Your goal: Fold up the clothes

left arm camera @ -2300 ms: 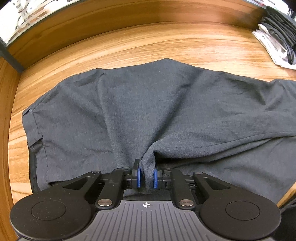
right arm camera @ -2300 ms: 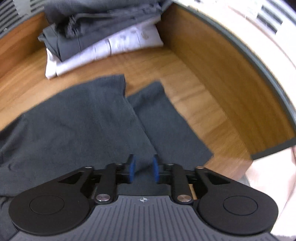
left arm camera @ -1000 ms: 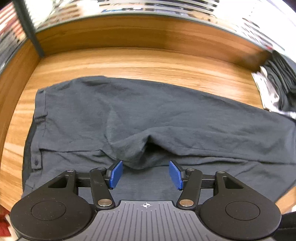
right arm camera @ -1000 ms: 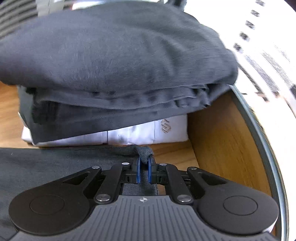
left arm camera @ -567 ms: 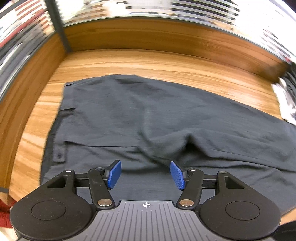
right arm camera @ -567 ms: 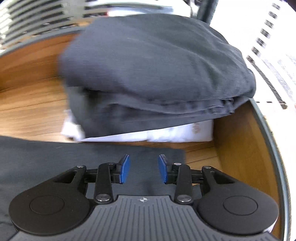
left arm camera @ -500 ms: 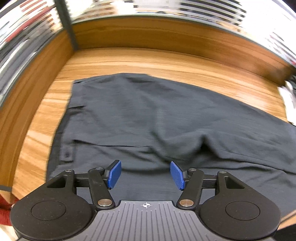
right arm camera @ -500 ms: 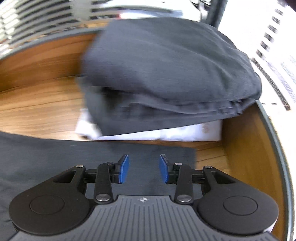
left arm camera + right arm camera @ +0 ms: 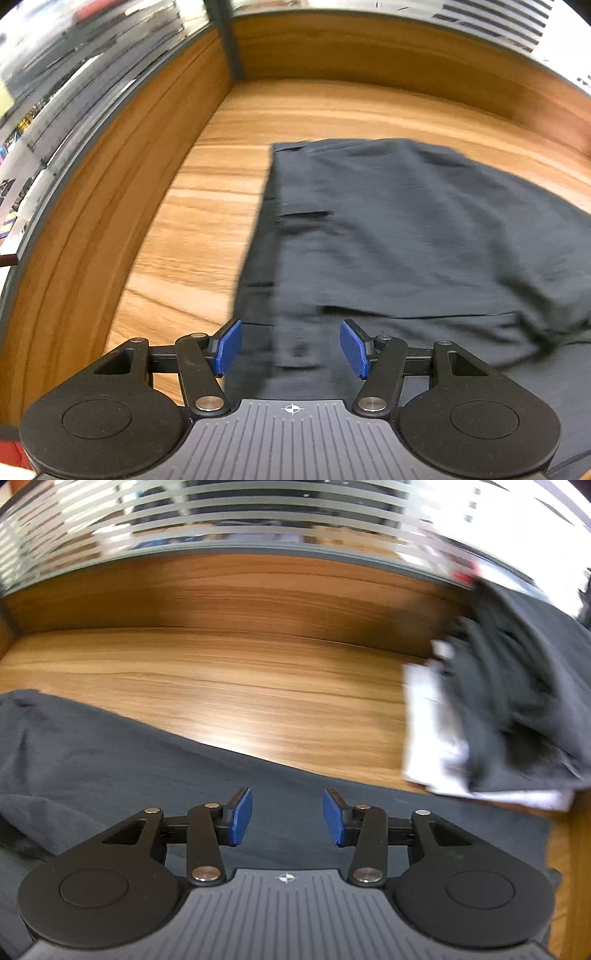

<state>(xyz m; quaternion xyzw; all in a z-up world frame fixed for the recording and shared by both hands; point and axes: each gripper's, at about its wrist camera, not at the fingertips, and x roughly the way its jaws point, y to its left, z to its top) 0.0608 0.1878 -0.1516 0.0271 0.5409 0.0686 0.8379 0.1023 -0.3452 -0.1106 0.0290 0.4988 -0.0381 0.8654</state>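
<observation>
Two grippers, left [image 9: 291, 347] and right [image 9: 287, 819], fingers spread empty over dark trousers [image 9: 406, 236], seemingly folded lengthwise once, beside a folded pile [image 9: 517, 701].

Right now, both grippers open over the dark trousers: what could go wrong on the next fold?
1. The dark trousers show a raised ridge near the crotch; folding over it would likely lock in a crease.
2. The folded stack sits close to the trouser hem; a right gripper sweep might knock it.
3. The left gripper hovers open over the waistband near the fabric edge; closing there may pinch only one layer.
</observation>
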